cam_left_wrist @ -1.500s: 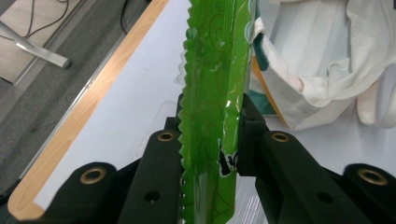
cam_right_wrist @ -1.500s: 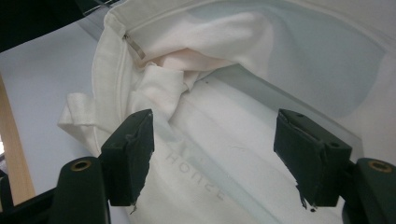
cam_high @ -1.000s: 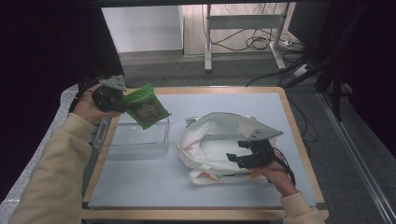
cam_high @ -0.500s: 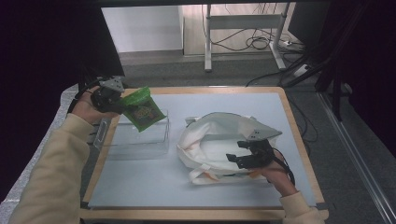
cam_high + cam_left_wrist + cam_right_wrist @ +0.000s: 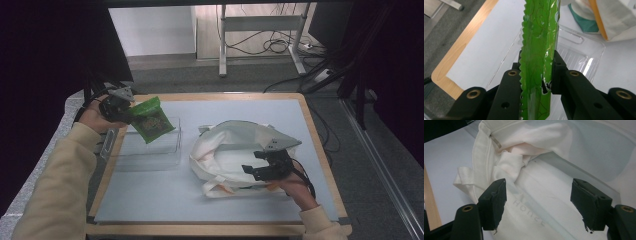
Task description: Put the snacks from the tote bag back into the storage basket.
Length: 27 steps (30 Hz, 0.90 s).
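A green snack packet hangs in the air over the back left of a clear plastic tray. My left gripper is shut on the packet's end; in the left gripper view both jaws pinch the green packet edge-on above the tray. A white cloth tote bag lies open at centre right of the table. My right gripper stands open just over the bag's near side, its pads wide apart above the white fabric, touching nothing I can see.
The work surface is a pale blue mat on a wooden-edged table. The bag's strap trails toward the table's front. Beyond the table are a dark floor, cables and a desk frame.
My left gripper has pulled the green packet slightly left and back, toward the table's left edge. The right gripper has stayed open over the bag.
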{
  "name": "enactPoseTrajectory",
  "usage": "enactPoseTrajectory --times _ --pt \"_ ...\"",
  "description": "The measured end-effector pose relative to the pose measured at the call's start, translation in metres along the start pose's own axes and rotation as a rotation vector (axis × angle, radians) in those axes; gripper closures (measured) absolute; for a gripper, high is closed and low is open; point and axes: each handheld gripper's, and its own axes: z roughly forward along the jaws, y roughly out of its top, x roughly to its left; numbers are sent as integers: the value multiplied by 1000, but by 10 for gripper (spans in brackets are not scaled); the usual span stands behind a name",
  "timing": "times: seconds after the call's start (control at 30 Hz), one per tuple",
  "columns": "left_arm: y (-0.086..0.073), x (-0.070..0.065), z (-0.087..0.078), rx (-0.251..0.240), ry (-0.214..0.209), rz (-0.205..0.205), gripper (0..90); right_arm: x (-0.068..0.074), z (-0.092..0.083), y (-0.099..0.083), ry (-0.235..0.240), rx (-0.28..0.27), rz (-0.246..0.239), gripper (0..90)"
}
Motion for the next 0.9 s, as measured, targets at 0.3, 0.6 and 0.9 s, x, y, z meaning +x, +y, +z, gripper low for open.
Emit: enactPoseTrajectory --times 0.3,0.6,0.9 --pt "4 -2 25 77 -24 31 761 0 0 1 -5 0 -2 291" --pt "12 -1 48 139 -38 57 760 0 2 0 -4 10 0 291" --pt "21 4 66 150 -58 69 748 -1 2 0 -6 13 1 291"
